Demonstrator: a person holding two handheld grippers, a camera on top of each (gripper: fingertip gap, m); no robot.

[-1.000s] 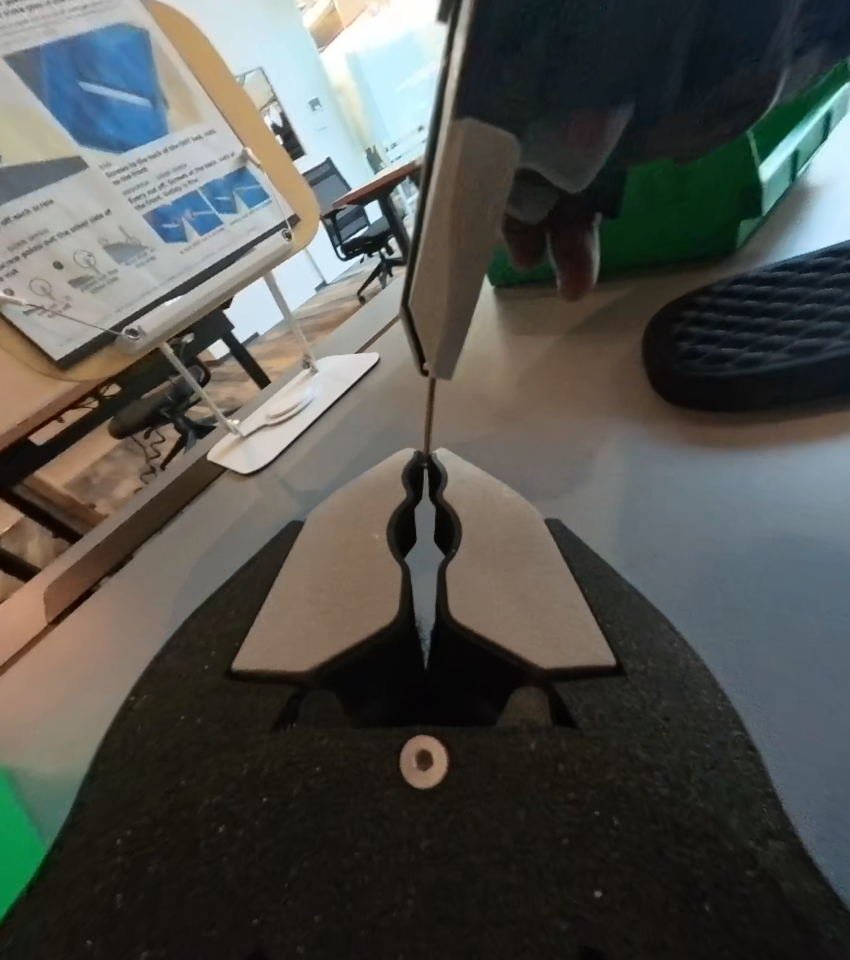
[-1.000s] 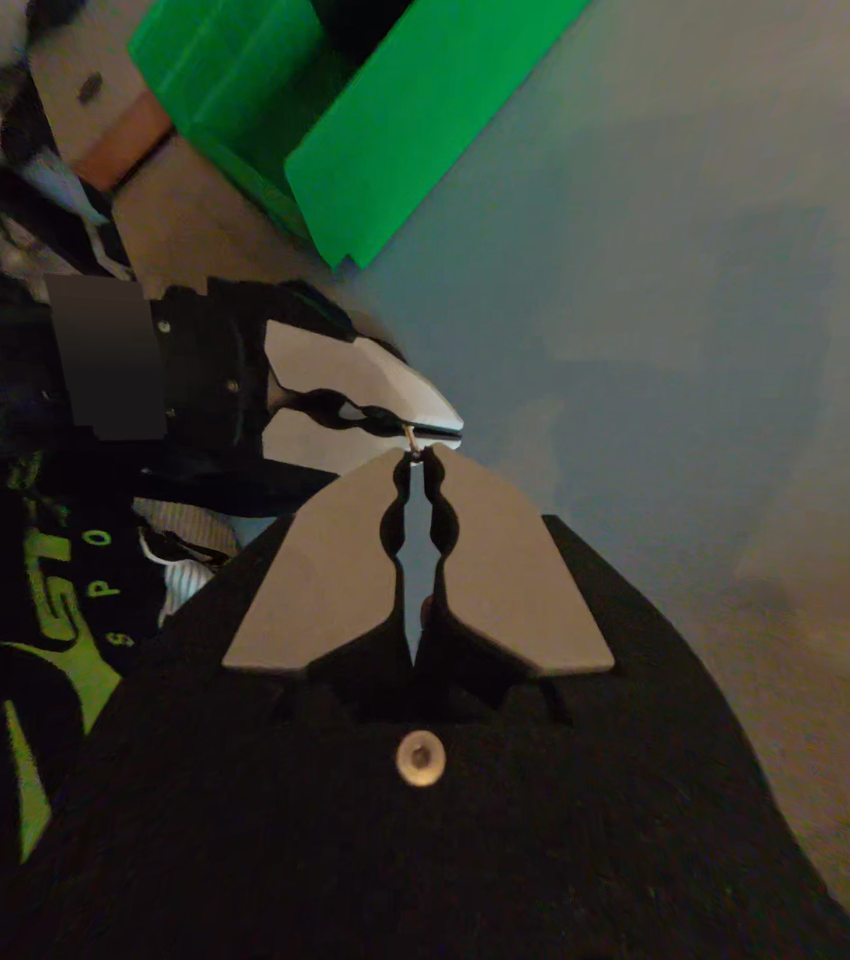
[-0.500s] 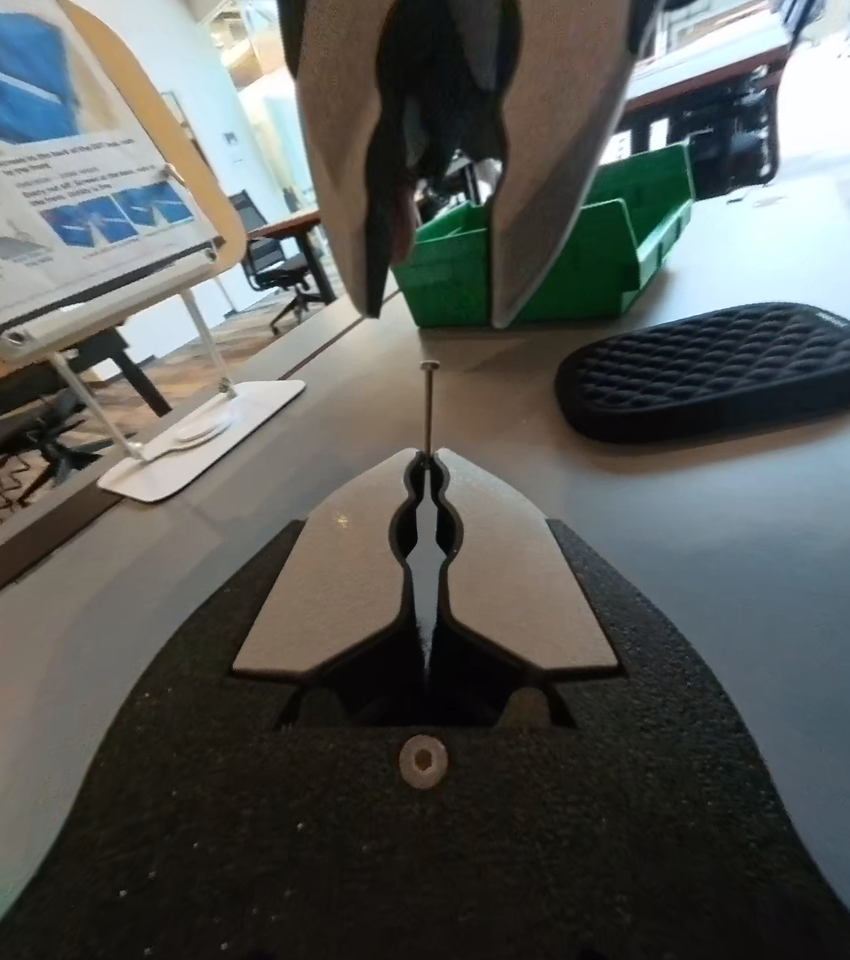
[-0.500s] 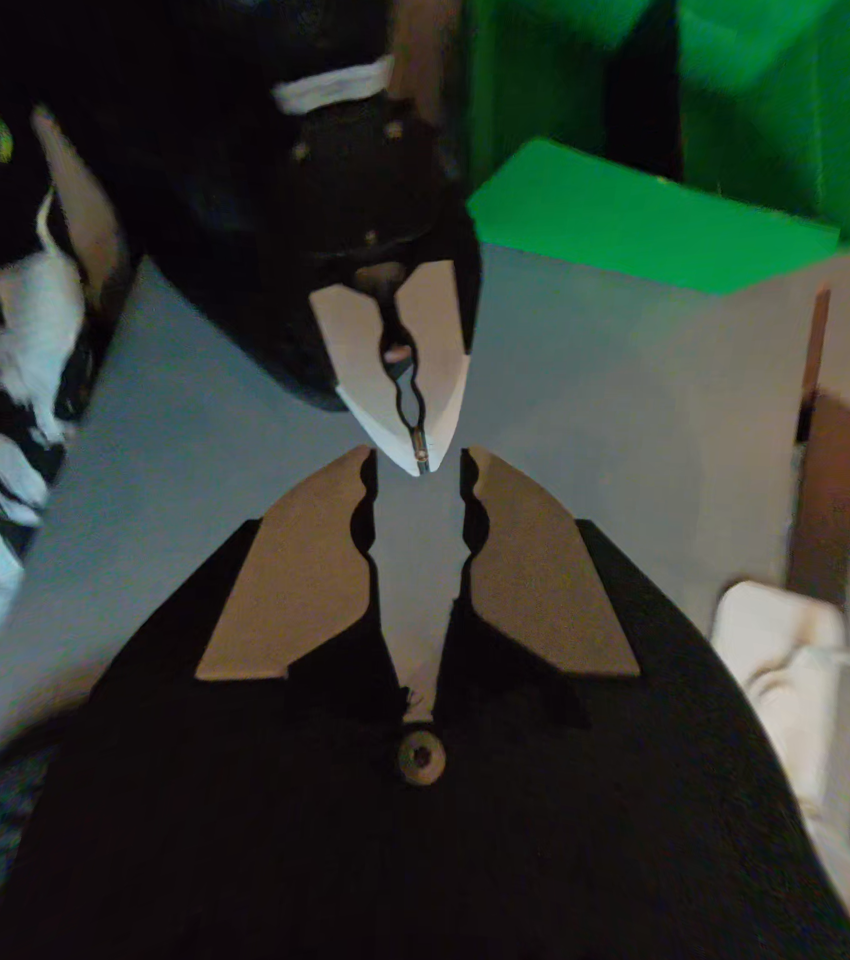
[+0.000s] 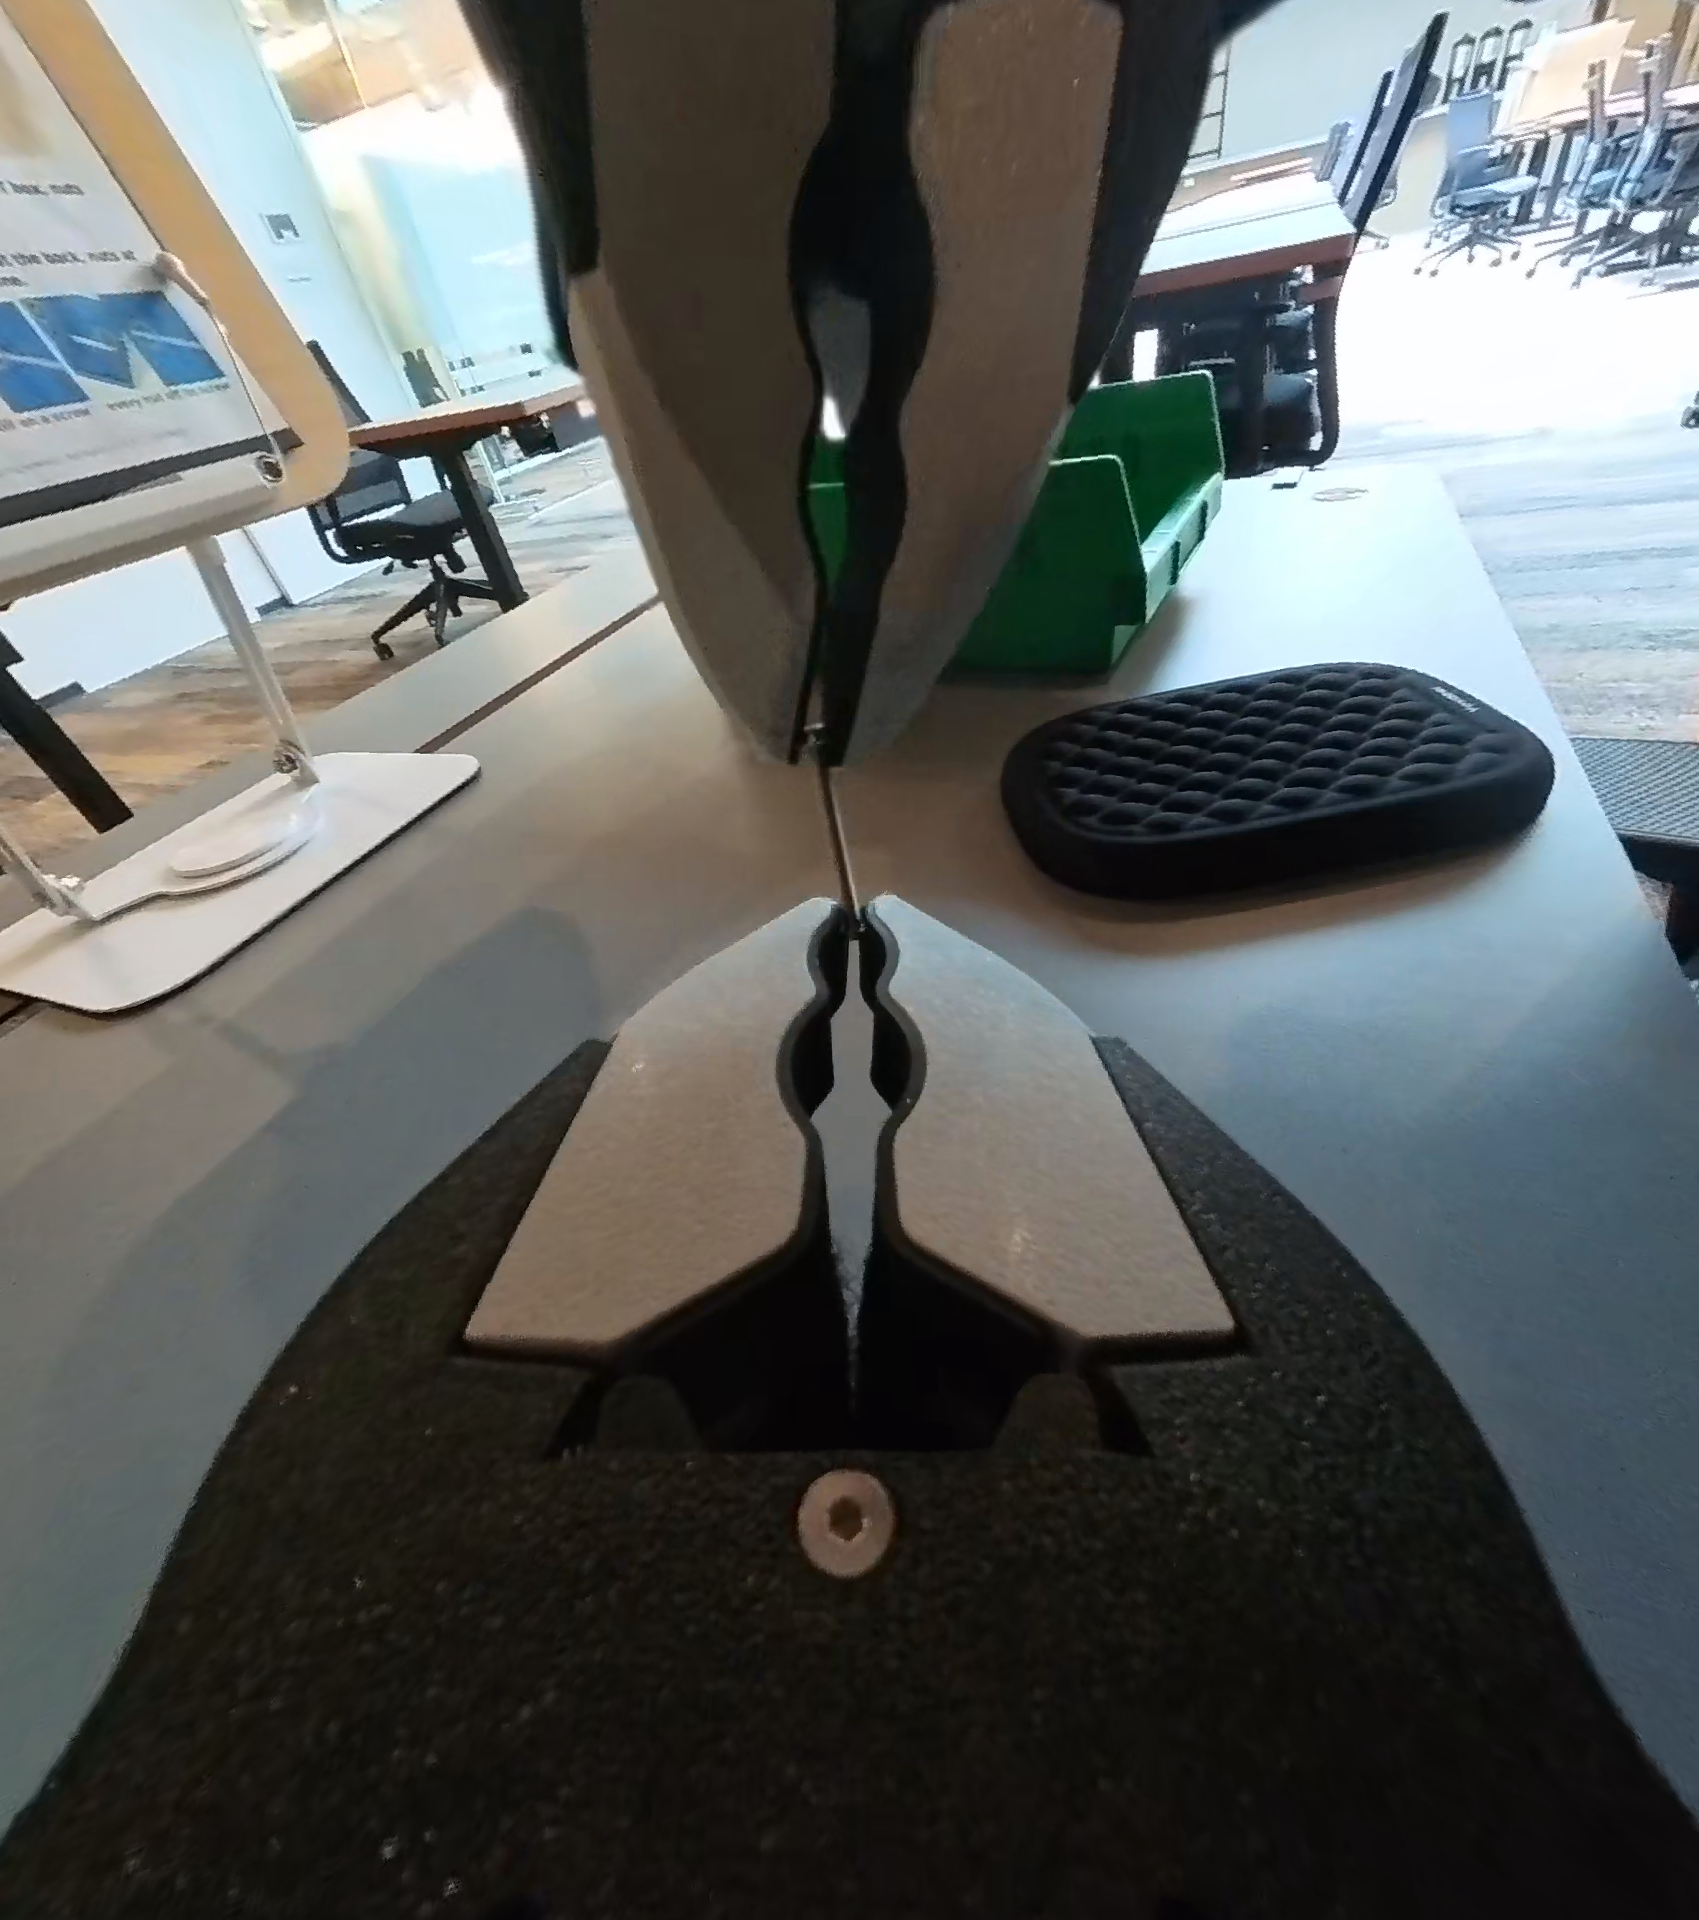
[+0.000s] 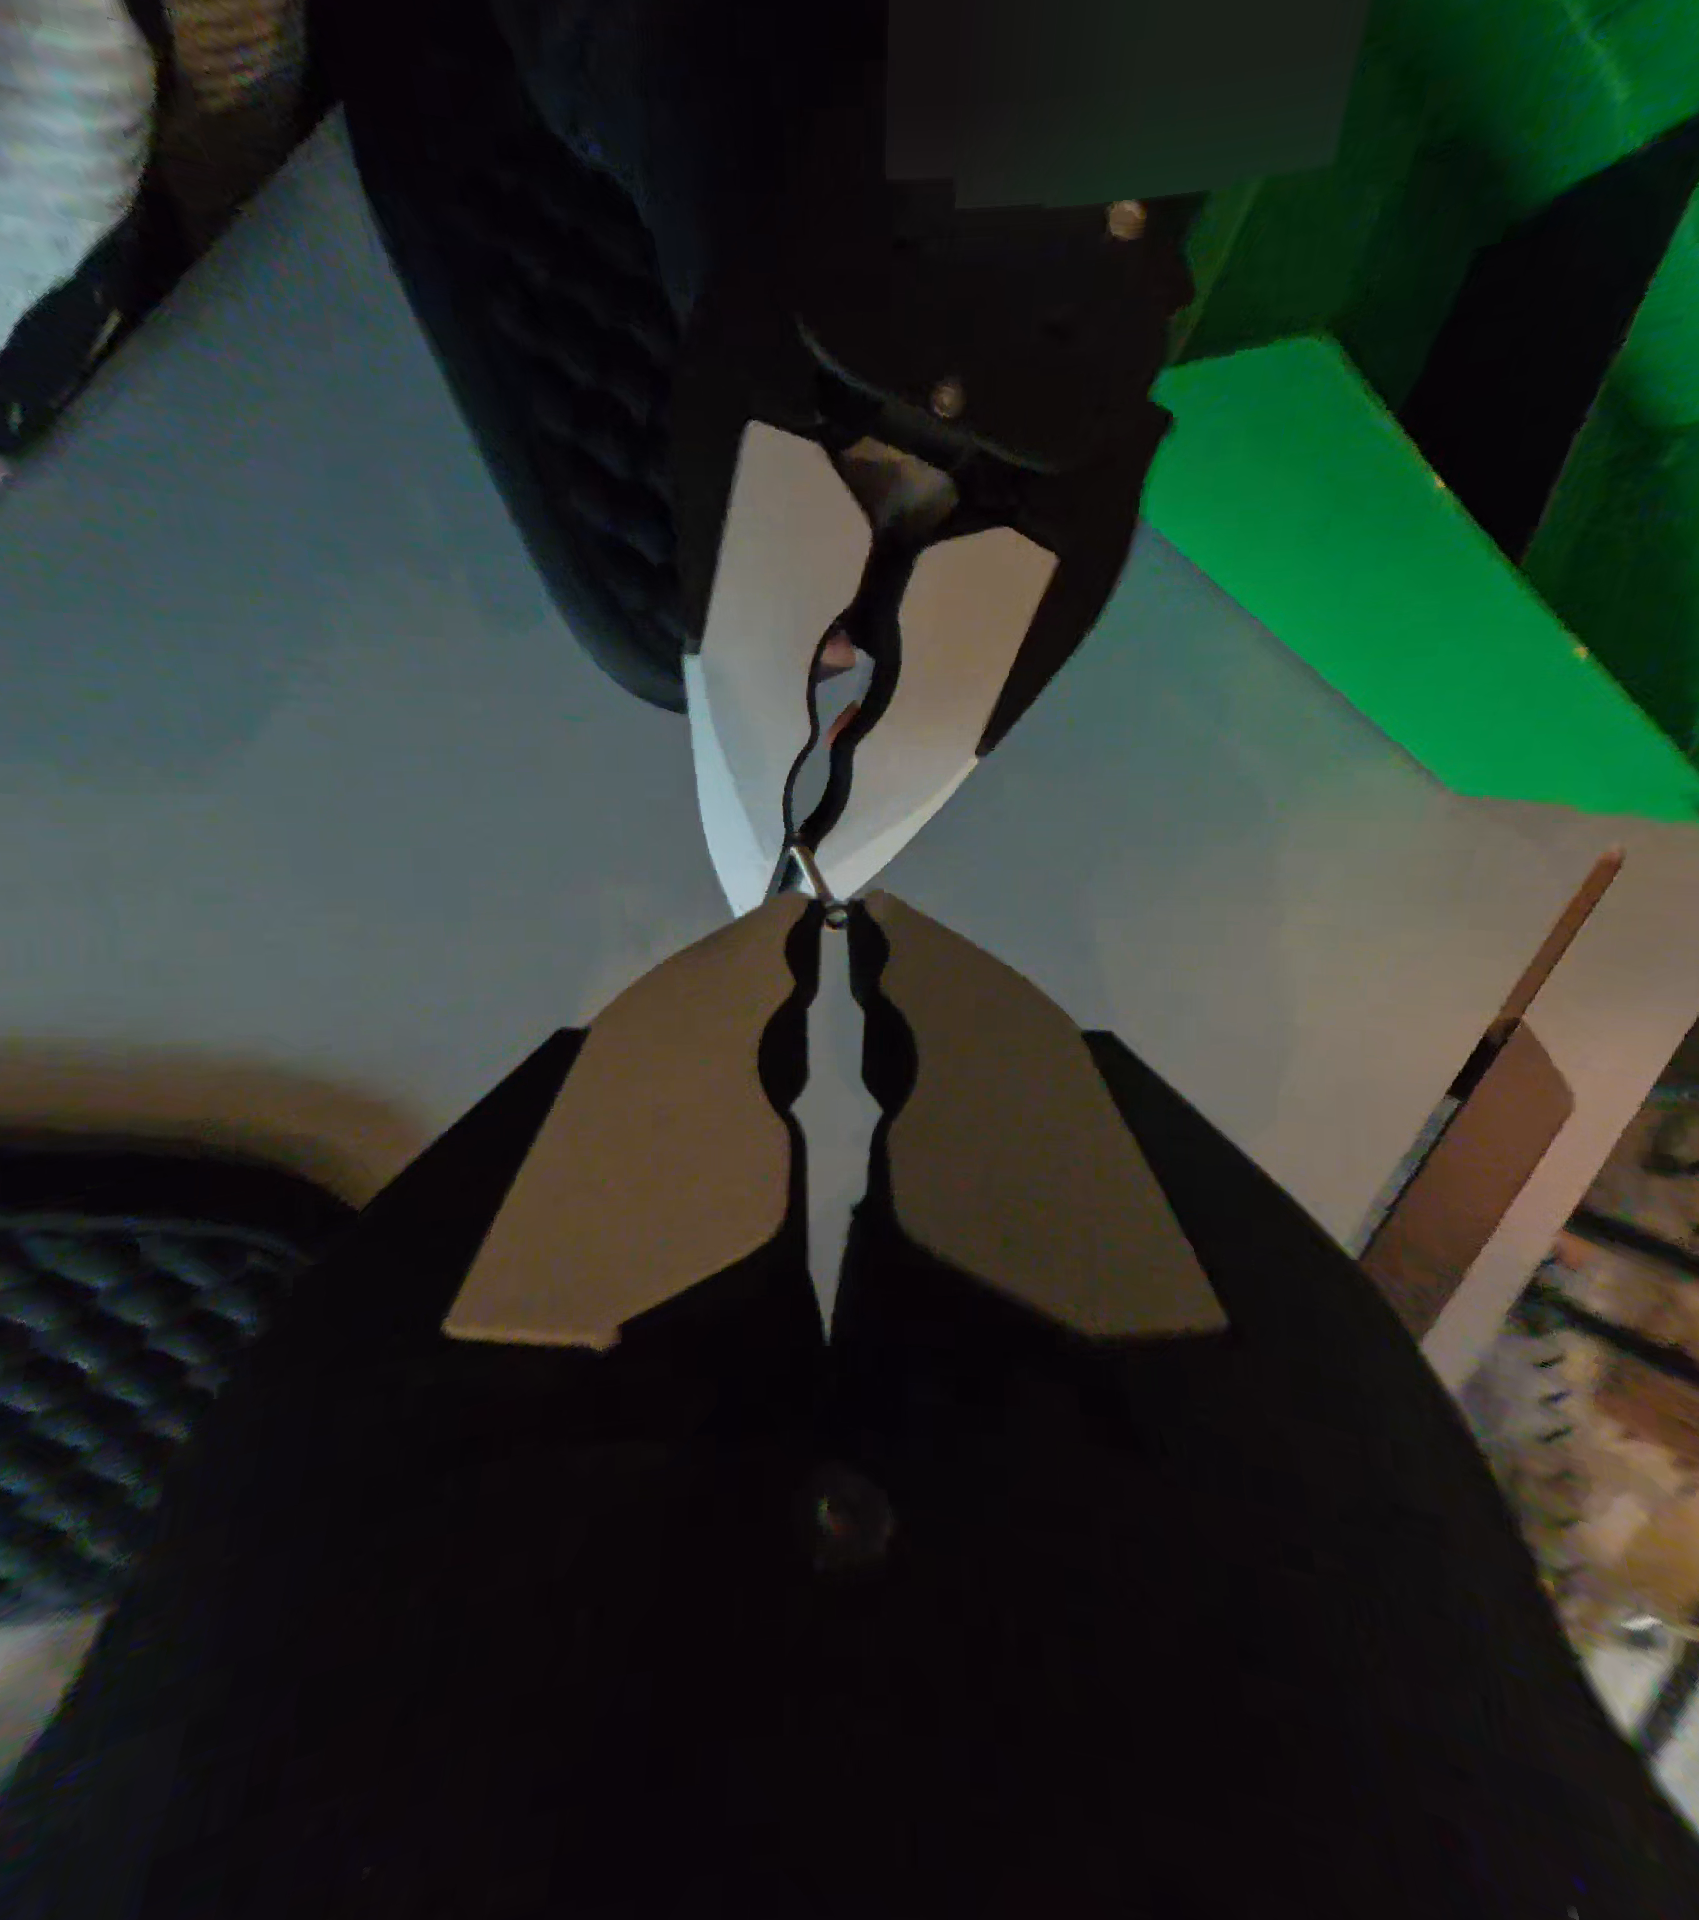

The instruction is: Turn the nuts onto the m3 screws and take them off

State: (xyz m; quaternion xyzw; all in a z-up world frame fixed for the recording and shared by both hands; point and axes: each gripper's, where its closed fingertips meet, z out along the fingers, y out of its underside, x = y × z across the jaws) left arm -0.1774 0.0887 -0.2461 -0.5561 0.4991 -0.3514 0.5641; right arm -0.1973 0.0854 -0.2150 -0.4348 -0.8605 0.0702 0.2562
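Observation:
My left gripper [image 5: 855, 916] is shut on the lower end of a thin metal screw [image 5: 839, 831], which stands up from its fingertips over the grey table [image 5: 1292, 1091]. My right gripper [image 5: 820, 744] comes down from above and is shut on a small nut at the screw's top end. In the right wrist view the right gripper [image 6: 832, 912] pinches the ring-shaped nut [image 6: 834, 915] between its pads. The screw [image 6: 812, 875] runs from there back into the left gripper [image 6: 795, 857], whose white fingers are closed.
A green bin [image 5: 1115, 540] stands behind the grippers and shows at the upper right of the right wrist view [image 6: 1396, 623]. A black quilted pad [image 5: 1271, 779] lies to the right. An instruction board on a white stand [image 5: 201, 831] is at the left. The grippers are tip to tip, or close to it.
The right gripper let go of the screw's top, opened and lifted off half a second ago. It has now come back turned and shut on the nut again. The left gripper kept hold of the screw.

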